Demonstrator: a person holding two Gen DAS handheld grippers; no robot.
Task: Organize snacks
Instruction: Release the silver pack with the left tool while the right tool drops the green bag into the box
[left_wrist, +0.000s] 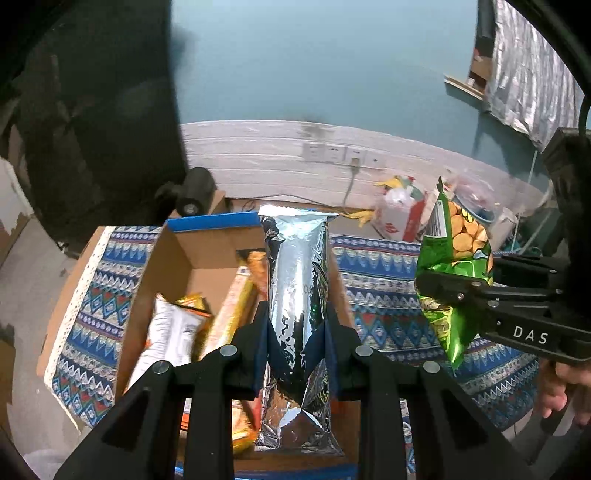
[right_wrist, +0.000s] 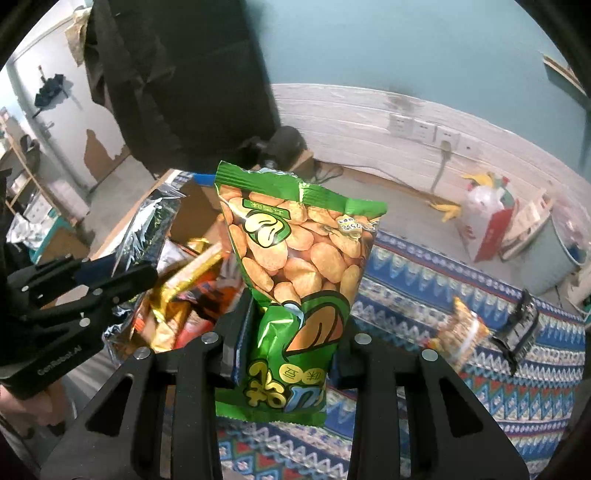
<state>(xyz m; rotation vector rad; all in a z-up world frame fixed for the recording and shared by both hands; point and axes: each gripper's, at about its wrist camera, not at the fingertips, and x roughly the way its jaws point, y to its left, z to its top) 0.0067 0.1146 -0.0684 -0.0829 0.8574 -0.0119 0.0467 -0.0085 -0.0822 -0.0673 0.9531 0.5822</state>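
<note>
My left gripper (left_wrist: 297, 325) is shut on a silver foil snack bag (left_wrist: 298, 295) and holds it upright over an open cardboard box (left_wrist: 173, 258). The box holds several snack packs, among them a white and orange bag (left_wrist: 171, 332). My right gripper (right_wrist: 293, 325) is shut on a green bag of broad beans (right_wrist: 295, 266) and holds it in the air to the right of the box. The green bag (left_wrist: 454, 266) and the right gripper (left_wrist: 443, 286) also show at the right of the left wrist view. The silver bag (right_wrist: 147, 225) and the left gripper (right_wrist: 122, 275) show at the left of the right wrist view.
A blue patterned cloth (right_wrist: 424, 295) covers the table. One orange snack pack (right_wrist: 461, 332) and a black clip (right_wrist: 521, 328) lie on it at the right. A red and white bag (right_wrist: 487, 221) and banana peels (right_wrist: 448, 210) sit at the back by the wall.
</note>
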